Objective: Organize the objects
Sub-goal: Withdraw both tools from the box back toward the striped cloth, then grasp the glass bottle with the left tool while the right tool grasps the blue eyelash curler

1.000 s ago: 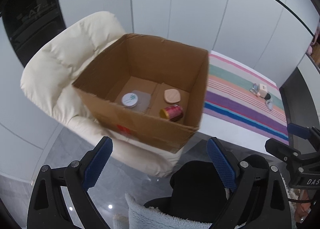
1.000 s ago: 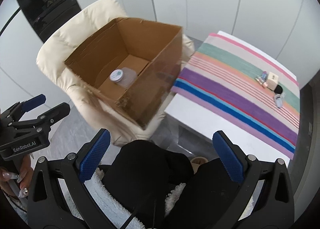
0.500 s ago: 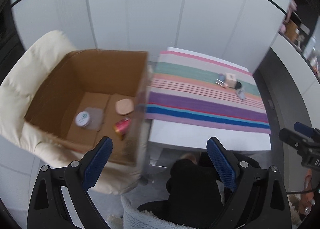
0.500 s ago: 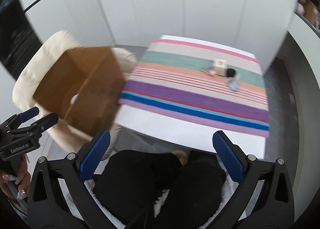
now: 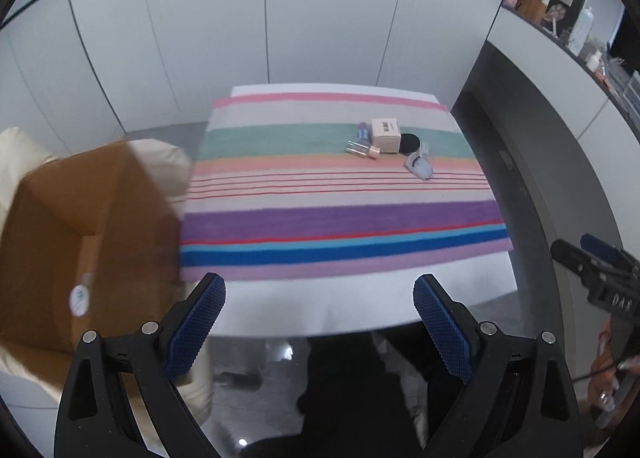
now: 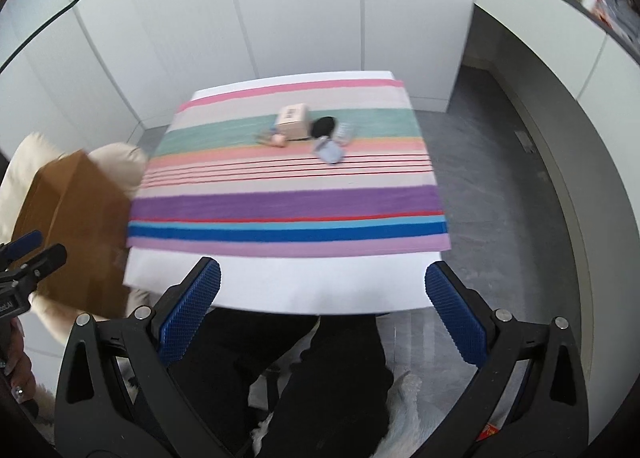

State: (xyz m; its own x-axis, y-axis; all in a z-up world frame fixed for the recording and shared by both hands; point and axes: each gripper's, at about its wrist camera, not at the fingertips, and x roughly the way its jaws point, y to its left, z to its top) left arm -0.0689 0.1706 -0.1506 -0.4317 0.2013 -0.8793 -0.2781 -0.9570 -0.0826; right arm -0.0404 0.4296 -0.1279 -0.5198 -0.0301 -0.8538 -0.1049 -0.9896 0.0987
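Counting one small box [image 5: 385, 135] and one cardboard box [image 5: 80, 242], two hand-held grippers agape.

Cardboard box [image 5: 80, 226] blurred, cut off left, small items [image 5: 390, 144] indistinct

Both views are taken from above the near edge of the table [image 5: 320, 306], facing its far side from well back. The striped cloth [image 5: 340, 218] [image 6: 288, 210] and the cardboard box [image 5: 80, 226] [image 6: 76, 226] at left are shared.
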